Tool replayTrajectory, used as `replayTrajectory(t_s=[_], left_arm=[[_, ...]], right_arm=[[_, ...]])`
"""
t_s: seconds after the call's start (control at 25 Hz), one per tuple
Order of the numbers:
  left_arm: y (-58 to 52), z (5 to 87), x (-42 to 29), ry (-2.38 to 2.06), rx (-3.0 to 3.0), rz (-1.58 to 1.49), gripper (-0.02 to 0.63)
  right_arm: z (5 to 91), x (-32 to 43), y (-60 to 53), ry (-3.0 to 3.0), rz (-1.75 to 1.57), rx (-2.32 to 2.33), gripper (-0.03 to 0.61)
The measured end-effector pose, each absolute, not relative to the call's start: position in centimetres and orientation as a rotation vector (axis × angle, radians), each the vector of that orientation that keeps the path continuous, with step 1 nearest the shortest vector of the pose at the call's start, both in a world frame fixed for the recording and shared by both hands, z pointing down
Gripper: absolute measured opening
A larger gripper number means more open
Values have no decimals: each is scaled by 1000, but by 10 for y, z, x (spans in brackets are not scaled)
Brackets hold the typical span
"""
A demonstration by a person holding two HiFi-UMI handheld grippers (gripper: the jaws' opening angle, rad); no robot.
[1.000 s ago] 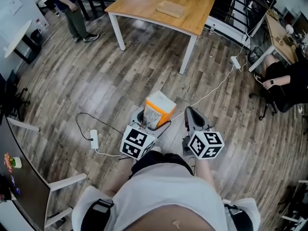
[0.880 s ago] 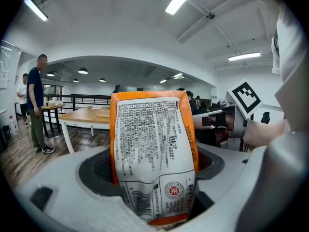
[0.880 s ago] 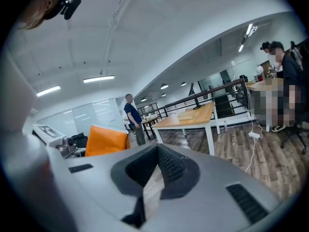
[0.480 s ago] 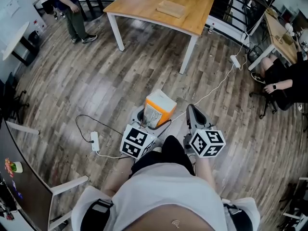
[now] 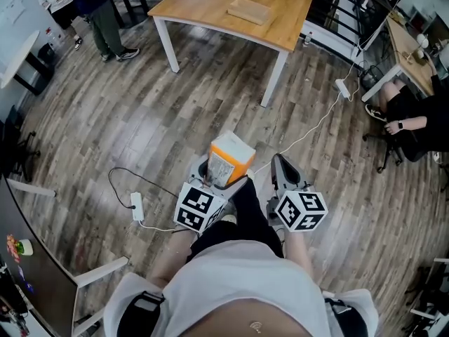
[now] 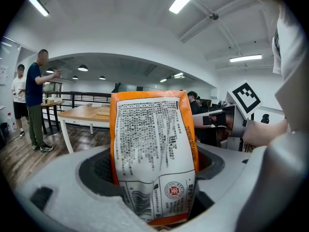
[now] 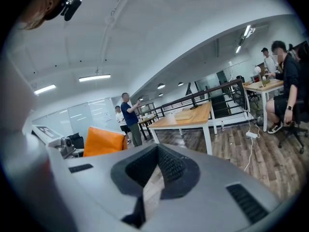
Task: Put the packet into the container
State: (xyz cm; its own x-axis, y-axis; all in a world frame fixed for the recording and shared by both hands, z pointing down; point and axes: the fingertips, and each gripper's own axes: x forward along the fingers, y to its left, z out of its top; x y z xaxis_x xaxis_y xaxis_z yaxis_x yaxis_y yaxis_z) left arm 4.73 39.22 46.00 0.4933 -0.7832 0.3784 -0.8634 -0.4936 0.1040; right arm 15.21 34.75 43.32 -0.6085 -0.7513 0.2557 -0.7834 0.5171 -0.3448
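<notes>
1. One packet (image 6: 153,149), orange with a white printed panel, was recorded, held upright above the floor (image 5: 140,111).
2. Two grippers were counted. The jaws of the left gripper (image 5: 216,180) were clamped on the packet's lower end.
3. The jaws of the right gripper (image 5: 279,166) were closed together, with nothing held.
4. One wooden surface (image 5: 210,5) was noted well apart from both grippers.
5. Two standing persons (image 5: 98,12) and one seated person (image 5: 414,114) were observed.

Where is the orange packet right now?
Head view centre: the orange packet stands upright, clamped in the left claw, just left of the empty right claw.
</notes>
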Motion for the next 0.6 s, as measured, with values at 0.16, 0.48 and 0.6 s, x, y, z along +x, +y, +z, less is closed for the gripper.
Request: replayTrajectory(t_s=[0.16,0.48,0.6], left_arm=[[379,463,44,-1406,2450,411,416],[338,461,37,-1421,2446,409,415],[321,460,34,-1427,2437,409,416]], right_arm=[[433,150,332,-2679,660,1341,11],[433,139,290,-2688,664,1318,11],[435,136,272,-2685,673,1301,11]])
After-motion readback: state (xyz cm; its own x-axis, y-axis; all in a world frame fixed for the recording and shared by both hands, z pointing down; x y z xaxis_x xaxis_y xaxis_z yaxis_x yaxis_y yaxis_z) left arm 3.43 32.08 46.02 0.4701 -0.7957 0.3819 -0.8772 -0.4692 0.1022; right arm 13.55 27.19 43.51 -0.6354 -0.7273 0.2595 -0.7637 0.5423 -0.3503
